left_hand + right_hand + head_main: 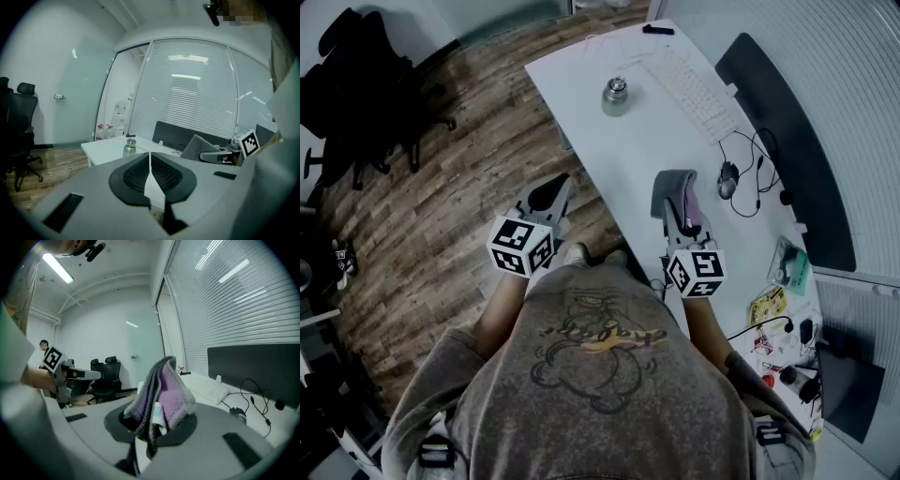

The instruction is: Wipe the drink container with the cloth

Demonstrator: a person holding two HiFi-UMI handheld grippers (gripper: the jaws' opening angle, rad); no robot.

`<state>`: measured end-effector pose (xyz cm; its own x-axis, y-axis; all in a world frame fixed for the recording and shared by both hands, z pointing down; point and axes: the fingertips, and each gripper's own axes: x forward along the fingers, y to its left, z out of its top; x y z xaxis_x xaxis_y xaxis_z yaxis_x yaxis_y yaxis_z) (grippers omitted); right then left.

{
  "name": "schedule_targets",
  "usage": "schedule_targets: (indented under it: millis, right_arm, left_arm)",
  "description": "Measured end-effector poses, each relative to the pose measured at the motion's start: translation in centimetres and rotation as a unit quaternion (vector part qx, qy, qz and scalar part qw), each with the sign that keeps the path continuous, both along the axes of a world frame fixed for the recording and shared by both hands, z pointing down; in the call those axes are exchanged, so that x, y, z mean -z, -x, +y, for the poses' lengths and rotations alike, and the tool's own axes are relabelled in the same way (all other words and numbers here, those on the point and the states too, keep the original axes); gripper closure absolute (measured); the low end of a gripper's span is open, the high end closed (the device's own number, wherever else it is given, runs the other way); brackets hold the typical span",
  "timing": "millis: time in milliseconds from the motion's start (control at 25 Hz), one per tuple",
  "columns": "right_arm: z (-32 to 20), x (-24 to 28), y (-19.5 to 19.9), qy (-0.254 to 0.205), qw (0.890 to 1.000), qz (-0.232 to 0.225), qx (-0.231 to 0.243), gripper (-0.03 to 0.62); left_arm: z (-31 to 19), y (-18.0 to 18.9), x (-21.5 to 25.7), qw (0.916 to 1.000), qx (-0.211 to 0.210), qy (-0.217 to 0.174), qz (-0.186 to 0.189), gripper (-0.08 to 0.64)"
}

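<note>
Pale tabletop (647,150) stretched away from the person above a wood-plank floor (441,216). Toward its far end stood the drink container (616,96), upright and alone, well apart from both tongs. At that range it looked like a metal flask with a capped neck, though it was too small to be sure. Nearer in, the cloth (165,392), grey outside and purple within, was pinched upright in the right tongs (152,423), which were clenched on its folds so that a loose wad stood ready for rubbing. The left tongs (150,168) were clenched on nothing, pads meeting, and hung off the tabletop's near edge over the floor, probably kept free to steady the container. A keyboard (692,89) and a mouse (727,178) lay to the right, clear of the approach, and an office chair (366,84) stood off across the floor. Judging by the gap, wiping had not yet begun.
</note>
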<state>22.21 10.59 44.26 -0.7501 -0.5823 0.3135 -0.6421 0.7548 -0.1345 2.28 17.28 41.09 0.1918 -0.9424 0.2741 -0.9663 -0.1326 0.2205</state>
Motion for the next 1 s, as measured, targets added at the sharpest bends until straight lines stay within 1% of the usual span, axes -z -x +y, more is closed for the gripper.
schedule_targets:
  millis: [200,440,640,840,1000]
  right_arm:
    - [-0.5,-0.1,-0.3,-0.003,1.000,-0.008,0.005,0.538]
    - [-1.3,-0.6,-0.2,-0.006,1.000,-0.017,0.014,0.538]
    - [-2.0,-1.0,-0.1,-0.006,1.000,-0.022,0.018,0.538]
    - [-2.7,-1.4,-0.1,0.001,1.000,-0.016,0.007,0.538]
    - [-3.7,-1.9,0.8,0.008,1.000,-0.014,-0.008,0.538]
  left_arm:
    - [-0.4,-0.5,-0.2,1.0000,0.002,-0.004,-0.003,0.532]
    - [-0.4,-1.1,-0.9,0.9998,0.018,0.002,-0.005,0.531]
    - [-1.0,-1.4,-0.9,0.9996,0.028,-0.002,-0.004,0.532]
    - [-2.4,-1.1,-0.3,0.9998,0.016,-0.008,-0.003,0.532]
    - [-4.1,0.2,-0.6,1.0000,-0.002,-0.007,-0.004,0.531]
